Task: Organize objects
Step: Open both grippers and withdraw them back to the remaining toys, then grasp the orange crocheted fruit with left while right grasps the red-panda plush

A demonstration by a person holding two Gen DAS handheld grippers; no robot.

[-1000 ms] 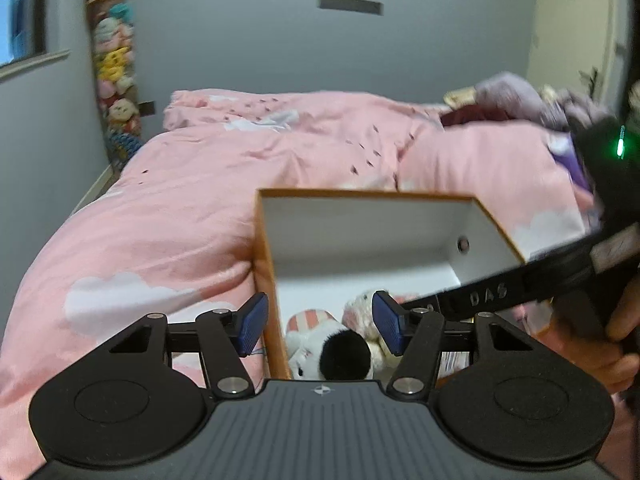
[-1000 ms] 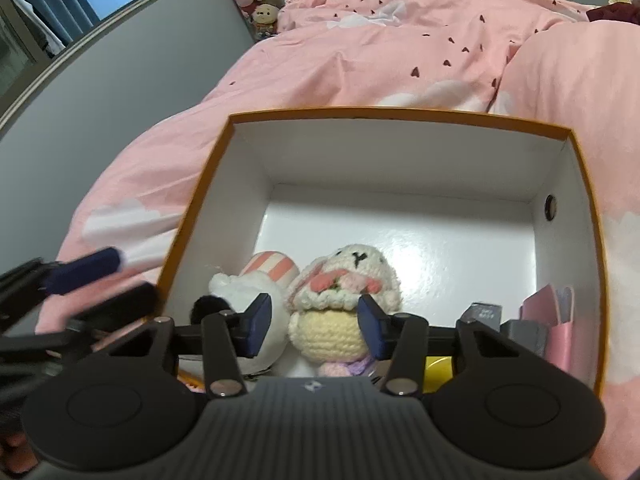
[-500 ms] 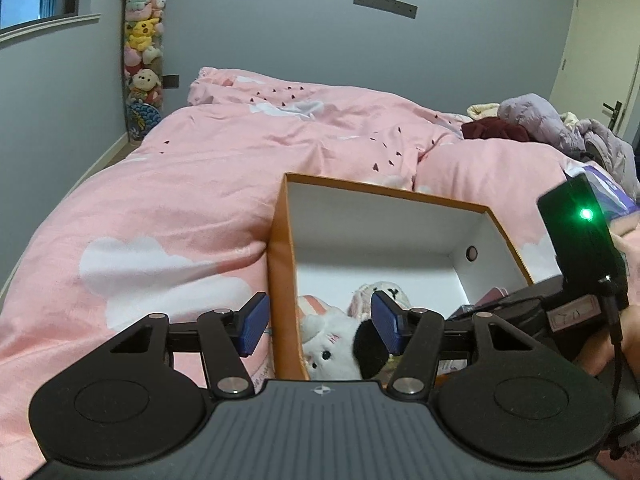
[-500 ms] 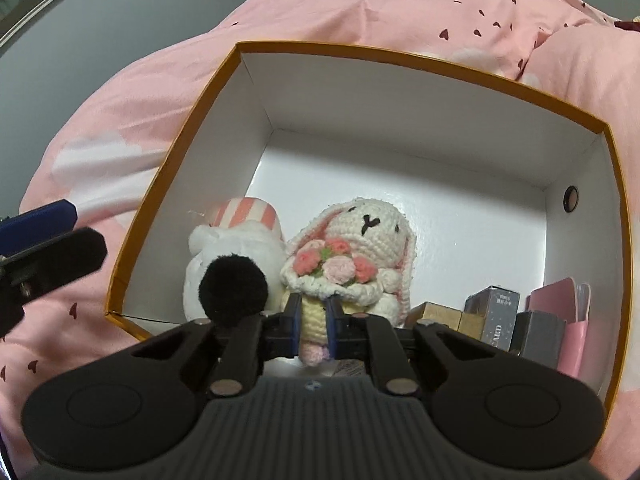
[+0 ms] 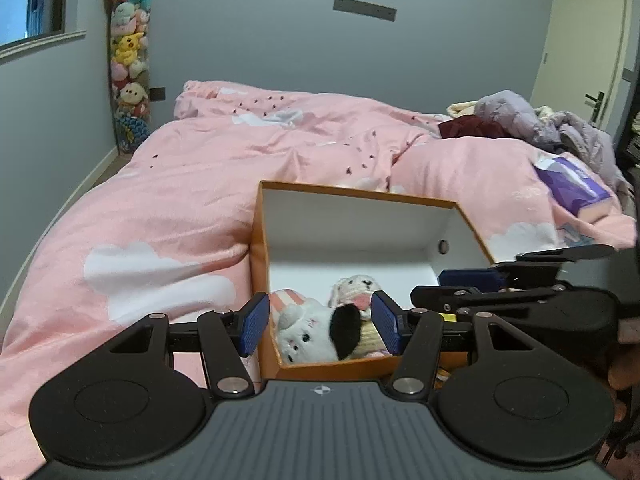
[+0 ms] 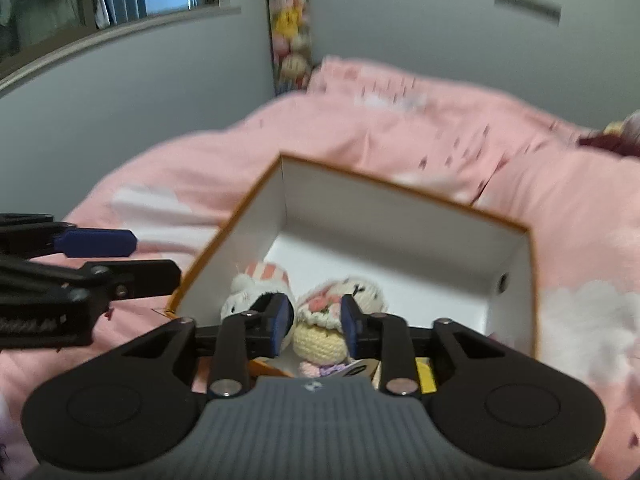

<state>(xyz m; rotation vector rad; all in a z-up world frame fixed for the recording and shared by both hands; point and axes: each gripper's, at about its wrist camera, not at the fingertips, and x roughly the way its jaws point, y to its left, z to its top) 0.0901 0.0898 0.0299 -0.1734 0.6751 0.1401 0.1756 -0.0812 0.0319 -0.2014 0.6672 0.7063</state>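
Both claws have pulled back from the box (image 5: 360,216) since a second ago.

Left wrist view: the left claw (image 5: 320,322) is wide and empty. Just past it sits the white plush (image 5: 308,332).

Right wrist view: the right claw (image 6: 316,322) is narrow, opening, holding nothing. The yarn bunny (image 6: 320,340) sits just ahead in the box. It looks light and squishy; squeeze its round tummy.
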